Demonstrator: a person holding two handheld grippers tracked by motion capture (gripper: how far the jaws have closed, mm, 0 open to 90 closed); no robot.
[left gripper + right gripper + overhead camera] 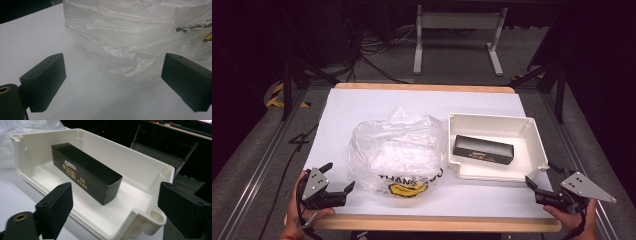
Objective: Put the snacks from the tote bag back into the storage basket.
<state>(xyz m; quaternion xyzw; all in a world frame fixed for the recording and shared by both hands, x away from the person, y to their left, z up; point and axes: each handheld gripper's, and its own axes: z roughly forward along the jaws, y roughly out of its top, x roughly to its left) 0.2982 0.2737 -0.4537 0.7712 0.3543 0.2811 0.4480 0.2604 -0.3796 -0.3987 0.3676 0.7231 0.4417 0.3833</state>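
high view: crinkly clear plastic bag (397,150) beside smooth rectangular black box (483,150).

Plastic bag (398,150) w/ black "THANK YOU" print, black box (85,173) w/ gold "OREO" logo

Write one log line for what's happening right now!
left gripper: open, beside plastic bag | right gripper: open, empty, near white tray | black box: lying in tray
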